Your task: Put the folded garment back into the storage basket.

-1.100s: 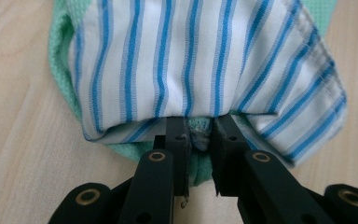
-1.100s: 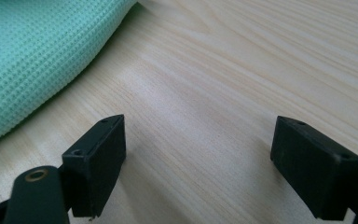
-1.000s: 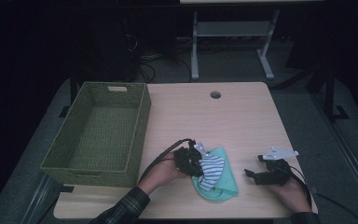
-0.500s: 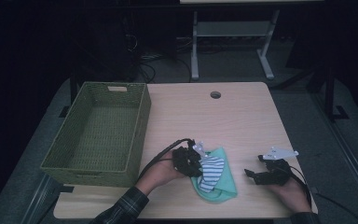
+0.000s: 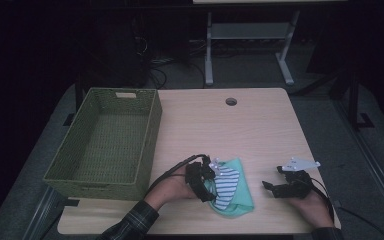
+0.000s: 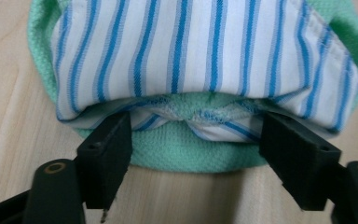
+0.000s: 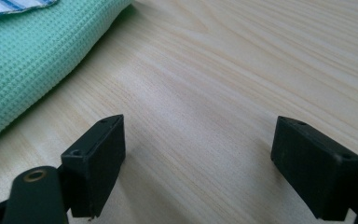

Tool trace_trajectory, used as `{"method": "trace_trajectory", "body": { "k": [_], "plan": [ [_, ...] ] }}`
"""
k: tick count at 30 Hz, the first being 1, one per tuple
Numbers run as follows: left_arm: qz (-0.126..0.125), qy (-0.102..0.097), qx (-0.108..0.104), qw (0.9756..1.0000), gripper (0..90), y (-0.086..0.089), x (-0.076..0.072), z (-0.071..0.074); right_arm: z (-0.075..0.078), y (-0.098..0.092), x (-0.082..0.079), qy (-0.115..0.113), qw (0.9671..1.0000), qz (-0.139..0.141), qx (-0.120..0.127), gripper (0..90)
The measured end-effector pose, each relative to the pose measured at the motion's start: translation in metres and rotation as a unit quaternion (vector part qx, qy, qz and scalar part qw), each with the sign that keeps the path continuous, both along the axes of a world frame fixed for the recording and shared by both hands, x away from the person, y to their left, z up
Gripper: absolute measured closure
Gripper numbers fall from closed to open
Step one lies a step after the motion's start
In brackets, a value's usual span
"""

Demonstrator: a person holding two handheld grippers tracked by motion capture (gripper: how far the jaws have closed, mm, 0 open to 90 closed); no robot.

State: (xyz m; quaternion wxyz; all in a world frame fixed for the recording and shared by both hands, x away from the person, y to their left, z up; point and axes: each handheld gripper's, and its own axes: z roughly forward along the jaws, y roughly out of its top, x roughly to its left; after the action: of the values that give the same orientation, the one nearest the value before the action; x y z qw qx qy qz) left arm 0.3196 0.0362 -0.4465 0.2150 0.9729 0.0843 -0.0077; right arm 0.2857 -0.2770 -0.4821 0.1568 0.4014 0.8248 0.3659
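A folded bundle lies near the table's front edge: a mint green waffle cloth [image 5: 239,200] with a blue-and-white striped cloth [image 5: 225,184] on top. My left gripper [image 5: 208,183] sits at the bundle's left edge. Its jaws have just been opening and now stand wide apart. In the left gripper view the striped cloth [image 6: 205,51] and the green cloth [image 6: 191,151] lie ahead of and between the tips of the left gripper [image 6: 198,125], and the pads do not press on them. My right gripper [image 5: 271,186] rests to the right of the bundle, open over bare wood [image 7: 199,126], with the green cloth [image 7: 32,56] at its upper left.
A green woven basket [image 5: 152,131] with nothing in it stands on the left half of the wooden table [image 5: 230,135]. A round cable hole [image 5: 231,101] sits near the far edge. A white desk frame [image 5: 210,55] stands on the dark floor beyond.
The left gripper has let go of the bundle's edge and the striped fold has settled onto the green cloth. The right hand has not moved.
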Motion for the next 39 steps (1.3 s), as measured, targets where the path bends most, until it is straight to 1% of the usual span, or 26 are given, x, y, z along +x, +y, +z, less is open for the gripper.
{"method": "trace_trajectory", "body": {
  "k": [5,8,11,17,20,23,26,29,31,34,38,39],
  "plan": [
    [-0.002,-0.016,0.007,0.9998,23.2,-0.003,-0.001,-0.001,0.0,0.0,0.0,0.0,1.0,0.0,0.0,17.4],
    [0.001,-0.019,0.011,0.9998,26.4,-0.004,-0.001,0.0,0.0,0.0,0.0,0.0,1.0,0.0,0.0,17.4],
    [0.001,-0.02,0.009,0.9998,36.5,-0.003,0.001,0.002,0.0,0.0,0.0,0.0,1.0,0.0,0.0,17.4],
    [-0.001,-0.024,0.005,0.9997,61.1,-0.003,0.003,0.004,0.0,0.0,0.0,0.0,1.0,-0.002,0.001,17.4],
    [0.0,-0.024,0.002,0.9997,70.9,-0.004,0.005,0.004,0.0,0.0,0.0,0.0,1.0,-0.002,0.001,17.4],
    [0.002,-0.024,-0.001,0.9997,77.2,-0.003,0.007,0.004,0.0,0.0,0.0,-0.001,1.0,-0.002,0.001,17.4],
    [0.003,-0.024,0.0,0.9997,79.6,-0.003,0.008,0.004,0.0,0.0,0.0,-0.001,1.0,-0.002,0.001,17.5],
    [0.002,-0.025,-0.002,0.9997,80.2,-0.002,0.008,0.006,0.0,0.0,0.0,-0.001,1.0,-0.002,0.001,17.4],
    [0.005,-0.021,-0.011,0.9997,80.4,0.0,0.008,0.009,0.0,0.0,0.0,0.0,1.0,-0.003,0.001,17.5],
    [0.007,-0.02,-0.023,0.9995,80.5,0.003,0.008,0.016,0.0,0.0,0.0,0.0,1.0,-0.003,0.001,17.4],
    [0.013,-0.019,-0.045,0.9987,80.5,0.009,0.008,0.028,0.0,0.0,0.0,0.0,1.0,-0.003,0.002,17.4],
    [0.014,-0.021,-0.045,0.9987,80.6,0.01,0.008,0.031,0.0,0.0,0.0,0.0,1.0,-0.003,0.002,17.4]
  ]
}}
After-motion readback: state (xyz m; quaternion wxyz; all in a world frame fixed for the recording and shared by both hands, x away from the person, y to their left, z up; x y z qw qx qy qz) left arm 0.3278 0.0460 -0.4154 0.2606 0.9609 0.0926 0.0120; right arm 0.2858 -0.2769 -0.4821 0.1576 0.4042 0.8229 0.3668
